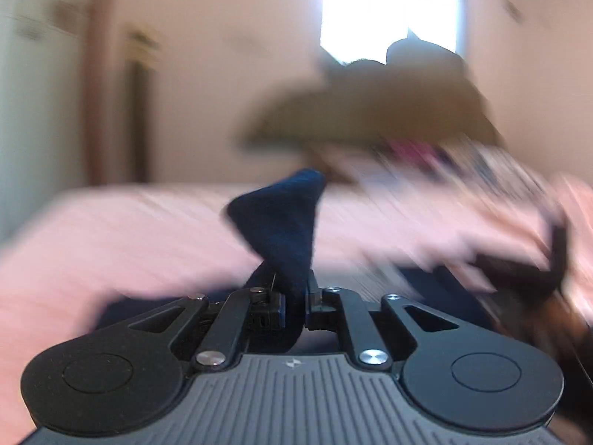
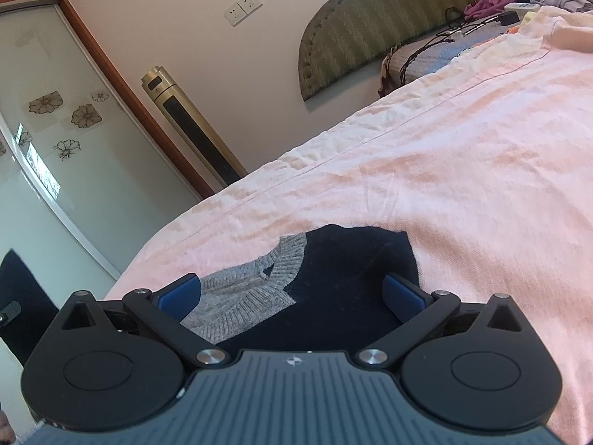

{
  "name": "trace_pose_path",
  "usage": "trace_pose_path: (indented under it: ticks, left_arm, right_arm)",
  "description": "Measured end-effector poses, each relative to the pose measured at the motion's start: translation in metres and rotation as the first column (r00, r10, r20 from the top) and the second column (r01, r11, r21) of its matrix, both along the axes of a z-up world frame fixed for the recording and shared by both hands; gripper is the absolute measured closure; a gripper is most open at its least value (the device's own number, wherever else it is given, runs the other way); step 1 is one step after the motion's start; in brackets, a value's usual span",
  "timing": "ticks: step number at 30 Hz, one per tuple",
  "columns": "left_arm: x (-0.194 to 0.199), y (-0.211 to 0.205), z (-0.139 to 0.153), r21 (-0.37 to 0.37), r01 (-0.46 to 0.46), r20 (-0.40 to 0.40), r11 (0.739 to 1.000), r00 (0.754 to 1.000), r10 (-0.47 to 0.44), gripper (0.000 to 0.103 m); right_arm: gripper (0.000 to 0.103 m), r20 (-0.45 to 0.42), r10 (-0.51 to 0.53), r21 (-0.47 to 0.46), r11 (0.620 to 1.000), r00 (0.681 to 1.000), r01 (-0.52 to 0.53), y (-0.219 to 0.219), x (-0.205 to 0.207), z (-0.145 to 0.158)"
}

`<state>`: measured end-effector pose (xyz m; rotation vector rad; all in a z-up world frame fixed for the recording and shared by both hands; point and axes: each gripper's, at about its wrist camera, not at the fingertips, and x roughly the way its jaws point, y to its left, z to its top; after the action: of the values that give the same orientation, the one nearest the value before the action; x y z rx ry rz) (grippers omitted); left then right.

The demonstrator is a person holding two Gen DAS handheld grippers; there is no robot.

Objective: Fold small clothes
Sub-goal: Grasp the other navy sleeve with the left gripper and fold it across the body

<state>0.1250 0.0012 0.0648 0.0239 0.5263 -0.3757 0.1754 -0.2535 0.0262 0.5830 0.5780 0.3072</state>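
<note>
The left gripper (image 1: 294, 306) clenches a navy fold of the sweater (image 2: 344, 296) on the bed (image 2: 444, 185); the right gripper (image 2: 291, 291) hovers released. Folding looks barely begun.

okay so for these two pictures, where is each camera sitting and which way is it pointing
Left wrist: on the left gripper, looking low across the bed toward a bright window; jaws shut on navy cloth; blurred.
Right wrist: on the right gripper, looking along the bed toward the headboard; jaws open over the sweater.
Shared: the pink bed; probably the same navy garment.
</note>
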Motion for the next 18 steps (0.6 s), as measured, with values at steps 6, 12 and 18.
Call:
trace_pose_path:
  ticks: [6,12,18]
  left_arm:
    - [-0.039,-0.034,-0.043,0.099,0.109,-0.092,0.989,0.991,-0.1,0.065]
    - [-0.069,0.025,-0.03,-0.084,-0.051,-0.061,0.995,0.997,0.046,0.012]
    - [-0.073,0.08,-0.053,-0.263,-0.255,-0.174,0.93,0.961,0.214,0.012]
  right_arm:
    - [0.0,0.001,0.004,0.021,1.0,1.0,-0.004,-0.003,-0.001,-0.001]
    - [0.0,-0.003,0.006,0.023,1.0,1.0,-0.006,-0.004,0.0,-0.001]
    - [0.001,-0.142,0.182,0.113,0.98,0.973,-0.166,0.016,-0.025,0.03]
